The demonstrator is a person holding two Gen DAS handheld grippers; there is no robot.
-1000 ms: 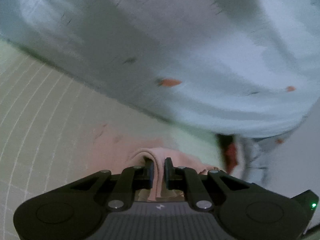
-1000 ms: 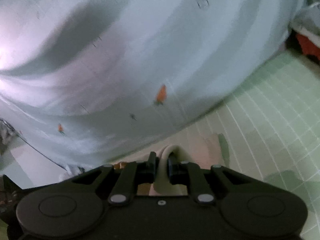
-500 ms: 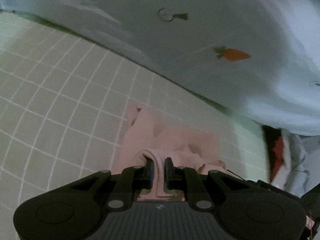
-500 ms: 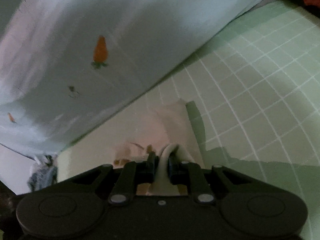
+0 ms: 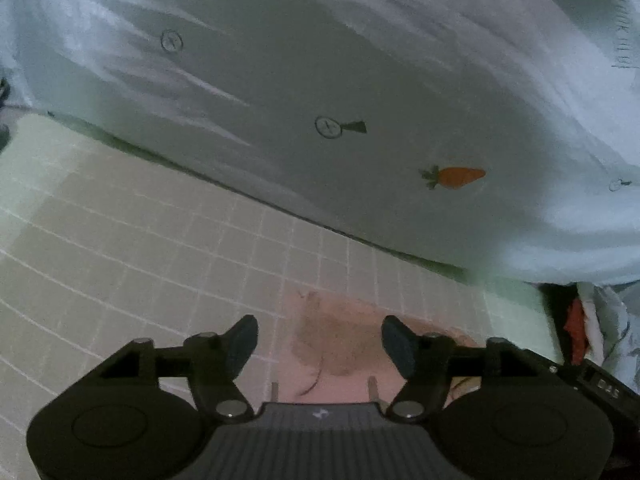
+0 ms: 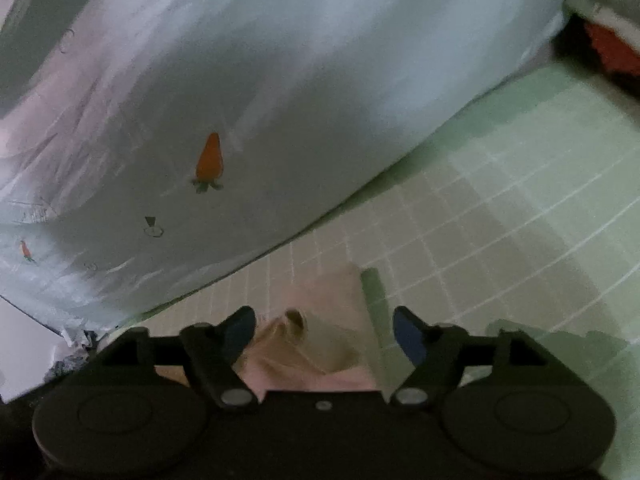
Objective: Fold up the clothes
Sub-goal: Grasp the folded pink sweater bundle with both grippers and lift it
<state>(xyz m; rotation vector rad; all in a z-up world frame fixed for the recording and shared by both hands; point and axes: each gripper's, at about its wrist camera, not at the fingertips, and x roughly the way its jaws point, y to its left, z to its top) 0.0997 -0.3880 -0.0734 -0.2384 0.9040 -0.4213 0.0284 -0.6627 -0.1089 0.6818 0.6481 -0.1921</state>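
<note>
Here, both wrist views look down along open grippers at a green gridded mat (image 5: 120,240) with a pink garment lying on it. In the left wrist view, the left gripper (image 5: 319,340) has its two dark fingers spread wide apart, holding nothing. The pink garment (image 5: 340,340) lies flat on the mat, showing in the gap between the fingers and reaching back under the gripper body; whether the fingers touch it cannot be told. Its surface is softly rumpled and blurred. Beyond the fingertips, a large pale blue cloth (image 5: 360,80) printed with an orange carrot (image 5: 454,177) and small dark outline motifs fills the upper part of the view, its edge running diagonally across the mat. Past the right finger, at the edge of the view, sits a heap of other fabric with a red patch (image 5: 576,328).

In the right wrist view, the right gripper (image 6: 324,330) is likewise spread wide with nothing clamped. The pink garment (image 6: 320,344) lies between its fingers, with a small raised fold (image 6: 294,320) near the left finger. The same green mat (image 6: 500,240) stretches ahead and to the right of the fingers. The pale blue cloth (image 6: 280,80), with a carrot print (image 6: 209,159), covers the area ahead and to the left. A bit of red fabric (image 6: 608,48) shows far ahead to the right.
</note>
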